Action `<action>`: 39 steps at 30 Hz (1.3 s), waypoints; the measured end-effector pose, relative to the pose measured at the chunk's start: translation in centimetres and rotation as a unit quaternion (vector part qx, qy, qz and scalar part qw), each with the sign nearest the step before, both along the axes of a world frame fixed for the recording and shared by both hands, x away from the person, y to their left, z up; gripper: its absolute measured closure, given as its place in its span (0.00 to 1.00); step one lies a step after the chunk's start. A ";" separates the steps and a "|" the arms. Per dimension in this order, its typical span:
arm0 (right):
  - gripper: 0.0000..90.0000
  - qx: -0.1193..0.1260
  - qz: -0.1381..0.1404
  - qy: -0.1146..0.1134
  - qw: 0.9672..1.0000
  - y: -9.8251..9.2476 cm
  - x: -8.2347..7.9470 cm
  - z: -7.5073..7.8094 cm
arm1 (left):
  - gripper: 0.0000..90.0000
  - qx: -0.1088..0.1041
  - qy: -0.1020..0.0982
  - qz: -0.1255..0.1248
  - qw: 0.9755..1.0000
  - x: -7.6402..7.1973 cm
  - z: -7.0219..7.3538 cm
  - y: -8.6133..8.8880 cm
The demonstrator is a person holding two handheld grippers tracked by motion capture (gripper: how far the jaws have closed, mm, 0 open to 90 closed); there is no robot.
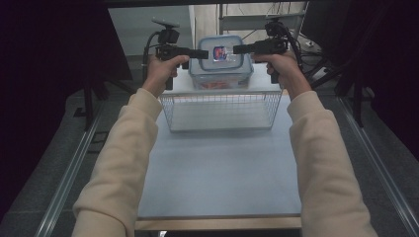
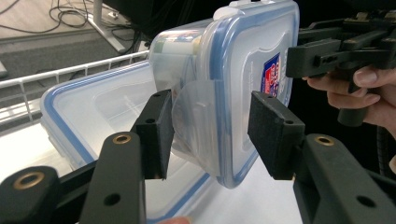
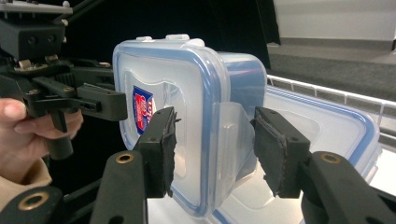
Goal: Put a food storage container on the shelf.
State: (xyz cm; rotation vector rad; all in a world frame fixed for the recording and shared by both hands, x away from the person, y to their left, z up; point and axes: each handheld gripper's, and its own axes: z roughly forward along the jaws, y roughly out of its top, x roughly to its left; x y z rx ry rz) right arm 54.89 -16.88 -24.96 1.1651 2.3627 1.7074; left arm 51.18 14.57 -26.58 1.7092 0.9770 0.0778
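Plastic box point(image 1: 221, 57) hangs above a basket point(image 1: 221, 111) at the counter's far edge, left tongs point(image 2: 212, 128) and right tongs point(image 3: 215, 149) gripping its side flaps.

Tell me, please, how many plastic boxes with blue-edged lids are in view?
2. A small box is in the air between the left gripper and the right gripper; a larger box lies flat below it, beyond the wire basket.
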 end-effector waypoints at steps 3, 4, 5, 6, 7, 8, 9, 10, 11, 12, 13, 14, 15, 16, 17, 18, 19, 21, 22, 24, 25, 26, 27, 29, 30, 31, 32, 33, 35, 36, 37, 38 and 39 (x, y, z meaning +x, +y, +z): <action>0.55 0.011 -0.005 0.011 1.000 -0.2 0.4 -0.3 | 0.57 -0.009 0.002 0.006 1.000 0.2 0.0 0.0; 0.55 0.015 -0.008 0.016 1.000 -0.2 0.5 -0.4 | 0.57 -0.013 0.005 0.008 1.000 0.3 -0.1 0.0; 0.54 0.017 -0.010 0.019 1.000 -0.2 0.6 -0.4 | 0.57 -0.015 0.007 0.010 1.000 0.4 -0.1 0.0; 0.54 0.019 -0.013 0.021 1.000 -0.1 0.6 -0.4 | 0.56 -0.020 0.011 0.013 1.000 0.5 -0.2 -0.1; 0.53 0.020 -0.016 0.023 0.999 -0.1 0.7 -0.5 | 0.55 -0.023 0.014 0.015 1.000 0.6 -0.2 -0.1; 0.53 0.022 -0.019 0.025 0.999 0.0 0.7 -0.5 | 0.54 -0.025 0.016 0.018 0.999 0.7 -0.3 -0.1; 0.53 0.028 -0.021 0.029 0.999 0.0 0.8 -0.6 | 0.54 -0.026 0.017 0.019 0.999 0.8 -0.3 -0.2; 0.52 0.030 -0.023 0.034 0.999 0.0 0.9 -0.7 | 0.53 -0.028 0.019 0.020 0.999 0.9 -0.3 -0.2; 0.51 0.029 -0.024 0.036 0.999 0.0 0.9 -0.8 | 0.52 -0.031 0.025 0.018 0.999 1.0 -0.4 -0.2; 0.49 0.029 -0.025 0.040 0.998 0.0 1.0 -0.9 | 0.50 -0.036 0.032 0.019 0.999 1.1 -0.5 -0.3; 0.49 0.030 -0.026 0.045 0.998 0.0 1.1 -1.0 | 0.49 -0.038 0.035 0.017 0.998 1.2 -0.7 -0.3; 0.48 0.033 -0.026 0.048 0.998 -0.1 1.2 -1.1 | 0.48 -0.043 0.037 0.018 0.998 1.3 -0.8 -0.3; 0.48 0.037 -0.026 0.051 0.998 -0.1 1.3 -1.2 | 0.48 -0.046 0.037 0.018 0.998 1.4 -0.8 -0.3; 0.48 0.040 -0.028 0.051 0.998 -0.2 1.3 -1.2 | 0.47 -0.048 0.038 0.020 0.998 1.5 -0.9 -0.3; 0.47 0.041 -0.029 0.052 0.997 -0.2 1.3 -1.3 | 0.47 -0.051 0.039 0.022 0.998 1.5 -0.9 -0.3; 0.45 0.040 -0.031 0.053 0.997 -0.1 1.4 -1.3 | 0.45 -0.051 0.041 0.024 0.998 1.6 -1.0 -0.3; 0.44 0.035 -0.033 0.054 0.997 0.0 1.4 -1.4 | 0.42 -0.052 0.041 0.027 0.997 1.7 -1.1 -0.3; 0.44 0.034 -0.037 0.056 0.997 -0.1 1.3 -1.5 | 0.39 -0.064 0.045 0.025 0.997 1.9 -1.3 0.0; 0.45 0.039 -0.041 0.061 0.997 -0.3 1.4 -1.5 | 0.40 -0.063 0.046 0.023 0.997 1.9 -1.4 0.1; 0.46 0.040 -0.037 0.061 0.997 -0.4 1.4 -1.6 | 0.38 -0.058 0.042 0.023 0.997 1.9 -1.4 0.0; 0.46 0.040 -0.035 0.059 0.997 -0.5 1.3 -1.6 | 0.37 -0.058 0.044 0.022 0.997 1.9 -1.4 -0.1; 0.45 0.039 -0.035 0.058 0.997 -0.5 1.2 -1.6 | 0.36 -0.059 0.045 0.020 0.997 1.9 -1.4 -0.1; 0.45 0.039 -0.035 0.057 0.997 -0.5 1.1 -1.6 | 0.35 -0.060 0.044 0.019 0.997 1.8 -1.4 -0.2; 0.45 0.039 -0.036 0.055 0.997 -0.7 1.0 -1.6 | 0.33 -0.058 0.036 0.018 0.997 1.6 -1.3 -0.2; 0.45 0.038 -0.039 0.052 0.997 -0.9 0.9 -1.6 | 0.32 -0.060 0.031 0.019 0.998 1.4 -1.2 -0.2; 0.45 0.039 -0.042 0.049 0.997 -1.2 0.8 -1.6 | 0.32 -0.060 0.028 0.017 0.998 1.3 -1.2 -0.1; 0.45 0.040 -0.044 0.043 0.997 -1.4 0.7 -1.6 | 0.32 -0.062 0.025 0.019 0.998 1.1 -1.2 0.1; 0.44 0.040 -0.046 0.041 0.997 -1.7 0.6 -1.6 | 0.32 -0.062 0.023 0.021 0.998 0.8 -1.2 0.2; 0.44 0.045 -0.050 0.040 0.997 -2.3 0.4 -1.6 | 0.32 -0.060 0.023 0.020 0.998 0.4 -1.4 0.5; 0.44 0.042 -0.053 0.039 0.997 -2.5 0.3 -1.5 | 0.32 -0.059 0.022 0.022 0.998 0.2 -1.5 0.7; 0.44 0.037 -0.058 0.035 0.997 -2.7 0.1 -1.5 | 0.32 -0.055 0.019 0.022 0.998 0.0 -1.6 0.9; 0.45 0.036 -0.061 0.031 0.997 -2.8 -0.1 -1.5 | 0.33 -0.059 0.020 0.025 0.998 -0.2 -1.7 1.0; 0.46 0.032 -0.064 0.027 0.997 -3.0 -0.3 -1.4 | 0.33 -0.060 0.020 0.026 0.998 -0.5 -1.8 1.3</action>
